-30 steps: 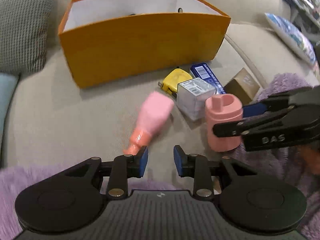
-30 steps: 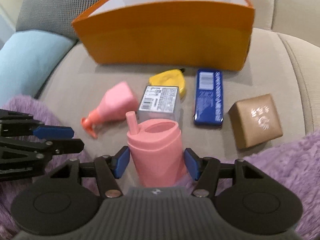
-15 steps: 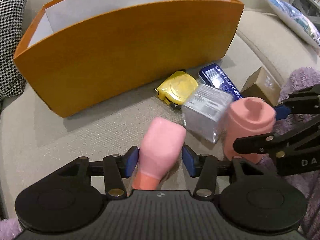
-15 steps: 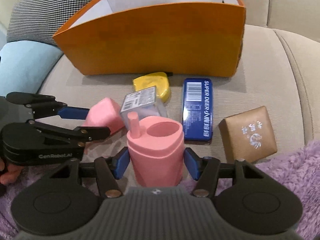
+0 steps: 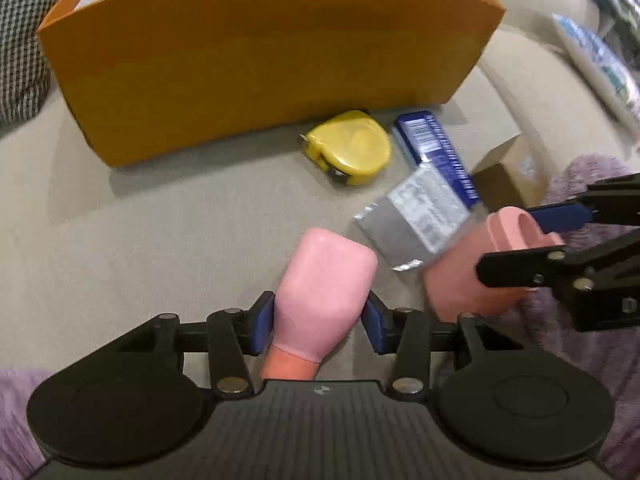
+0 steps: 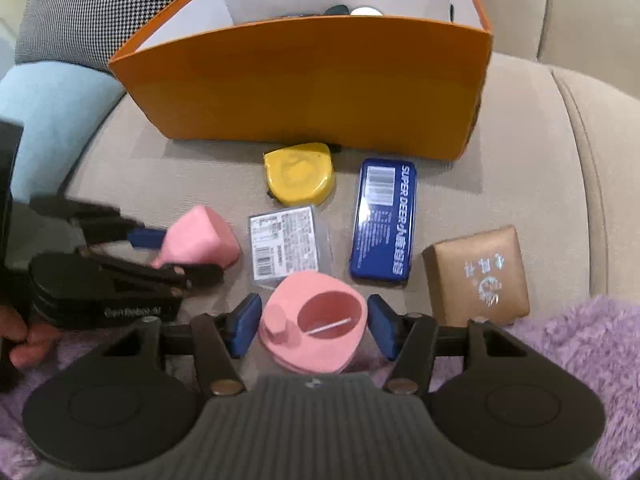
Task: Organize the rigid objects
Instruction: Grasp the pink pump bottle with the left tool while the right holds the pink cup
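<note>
Your left gripper (image 5: 318, 322) – jaws just closing, pads clamped on the pink plastic spray bottle (image 5: 324, 280) lying on the beige sofa cushion (image 5: 160, 220). Your right gripper (image 6: 312, 320) – pads flanking the upright pink plastic cup (image 6: 314, 318); contact unclear.

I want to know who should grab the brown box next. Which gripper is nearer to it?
Right. The right gripper, around the pink cup, sits just beside the brown box. The left gripper, around the pink bottle, is farther, beyond the cup.
</note>
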A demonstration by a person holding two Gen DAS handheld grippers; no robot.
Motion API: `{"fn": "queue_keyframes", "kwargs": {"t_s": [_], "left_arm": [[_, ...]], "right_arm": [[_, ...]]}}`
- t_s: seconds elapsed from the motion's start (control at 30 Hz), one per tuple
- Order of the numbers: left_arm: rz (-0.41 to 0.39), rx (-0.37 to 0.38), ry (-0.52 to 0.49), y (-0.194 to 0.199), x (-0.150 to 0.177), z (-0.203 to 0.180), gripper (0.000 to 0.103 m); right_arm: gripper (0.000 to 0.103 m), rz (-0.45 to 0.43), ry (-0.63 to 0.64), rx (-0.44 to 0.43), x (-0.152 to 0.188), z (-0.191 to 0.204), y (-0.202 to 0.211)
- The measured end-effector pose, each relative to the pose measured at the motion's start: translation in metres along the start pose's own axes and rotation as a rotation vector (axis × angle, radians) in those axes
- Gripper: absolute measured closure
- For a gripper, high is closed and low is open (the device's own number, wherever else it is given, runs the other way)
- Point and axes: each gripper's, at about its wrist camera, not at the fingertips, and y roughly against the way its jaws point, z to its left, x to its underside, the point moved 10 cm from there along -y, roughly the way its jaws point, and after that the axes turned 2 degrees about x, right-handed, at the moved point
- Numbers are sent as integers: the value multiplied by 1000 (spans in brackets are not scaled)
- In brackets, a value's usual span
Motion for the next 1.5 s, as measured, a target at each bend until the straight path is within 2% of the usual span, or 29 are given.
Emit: {"fn": "queue_keyframes", "kwargs": {"t_s": [0.1, 0.27, 0.37, 0.6, 0.77, 0.93, 1.13, 1.33, 1.5], "left_arm": [[-21, 32, 37, 10, 5, -6, 51], [-23, 52, 123, 13, 8, -4, 51], [-30, 63, 153, 17, 11, -2, 51], [-46, 139, 217, 26, 11, -10, 51], [11, 220, 288, 21, 15, -19, 51], [71, 193, 367, -2, 25, -13, 52], [71, 201, 368, -7, 26, -15, 52], [49, 209, 392, 1, 26, -9, 52], [46, 199, 395, 5, 25, -8, 52]], "right_arm": [[45, -19, -9, 3, 1, 1, 7], [45, -112, 11, -14, -7, 15, 16], [45, -78, 58, 47, 4, 16, 8], [46, 23, 10, 1, 45, 12, 7], [47, 68, -3, -23, 58, 17, 2], [45, 97, 50, -17, 58, 28, -8], [45, 99, 75, -45, 52, 31, 0], [43, 64, 8, -73, 25, 24, 11], [46, 120, -100, -80, 18, 17, -6]]}}
